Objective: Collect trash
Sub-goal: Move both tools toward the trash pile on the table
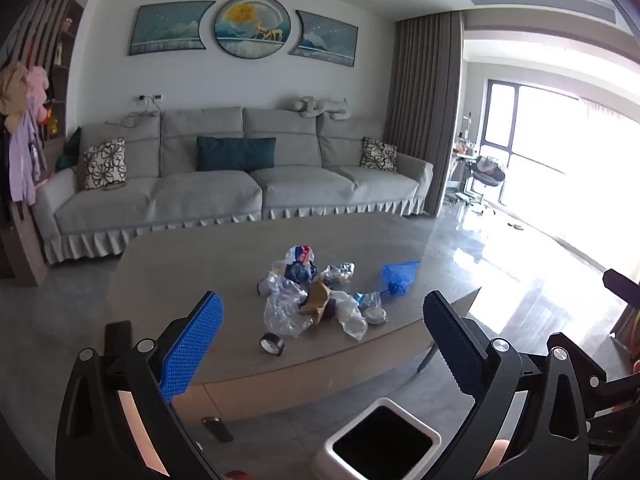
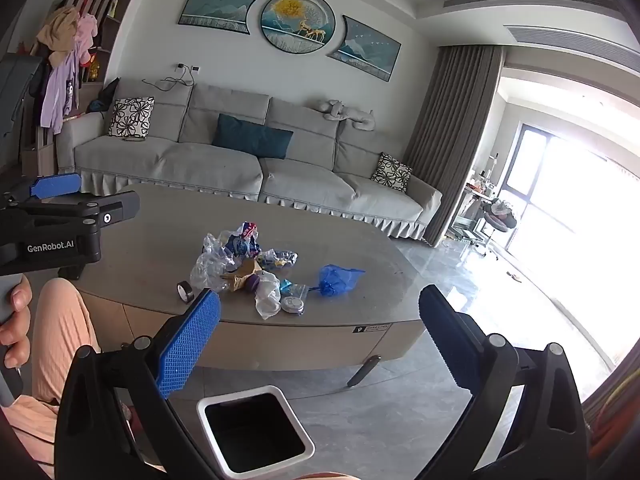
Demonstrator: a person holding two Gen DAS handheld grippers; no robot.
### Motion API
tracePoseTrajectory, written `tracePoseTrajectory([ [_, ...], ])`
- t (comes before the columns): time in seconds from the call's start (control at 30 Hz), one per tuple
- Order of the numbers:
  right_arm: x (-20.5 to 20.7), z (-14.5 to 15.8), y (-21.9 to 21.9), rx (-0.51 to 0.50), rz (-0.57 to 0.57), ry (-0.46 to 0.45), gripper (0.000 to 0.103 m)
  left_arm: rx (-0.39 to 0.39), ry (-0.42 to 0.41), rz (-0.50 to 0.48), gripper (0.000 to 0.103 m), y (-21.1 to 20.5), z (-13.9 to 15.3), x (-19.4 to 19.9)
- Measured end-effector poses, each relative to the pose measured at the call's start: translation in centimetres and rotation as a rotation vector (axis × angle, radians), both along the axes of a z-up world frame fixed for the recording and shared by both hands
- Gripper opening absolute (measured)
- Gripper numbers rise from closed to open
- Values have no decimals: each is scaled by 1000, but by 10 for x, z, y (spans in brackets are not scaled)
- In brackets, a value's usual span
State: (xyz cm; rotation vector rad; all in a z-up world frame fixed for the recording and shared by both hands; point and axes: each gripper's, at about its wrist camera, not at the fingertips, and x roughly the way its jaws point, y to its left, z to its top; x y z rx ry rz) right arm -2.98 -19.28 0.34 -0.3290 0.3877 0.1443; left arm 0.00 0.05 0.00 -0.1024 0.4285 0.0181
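A heap of trash [image 1: 316, 300] lies on the oval coffee table [image 1: 192, 264]: clear plastic wrappers, a brown paper scrap, a blue plastic bag [image 1: 398, 274], a roll of black tape [image 1: 273, 345] and a small round lid [image 1: 375, 315]. The heap also shows in the right wrist view [image 2: 248, 268], with the blue bag [image 2: 338, 278] and tape [image 2: 185, 291]. A white bin with a dark inside [image 1: 380, 440] stands on the floor before the table; it also shows in the right wrist view [image 2: 256, 428]. My left gripper [image 1: 324, 340] is open and empty, short of the table. My right gripper [image 2: 320, 336] is open and empty above the bin.
A grey sofa [image 1: 240, 184] with cushions stands behind the table. A dark flat object [image 1: 217, 429] lies on the floor by the table. The left gripper's body [image 2: 60, 224] and the person's leg [image 2: 60, 340] fill the left of the right wrist view. Glossy floor runs right toward bright windows.
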Motion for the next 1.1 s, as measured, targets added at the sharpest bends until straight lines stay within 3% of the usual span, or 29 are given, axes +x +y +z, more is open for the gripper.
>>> tracePoseTrajectory([
  [0.5, -2, 7, 11, -5, -2, -7, 99, 9, 7, 11, 100, 1, 3, 4],
  [1.1, 14, 12, 13, 17, 10, -29, 99, 44, 24, 34, 100, 12, -20, 25],
])
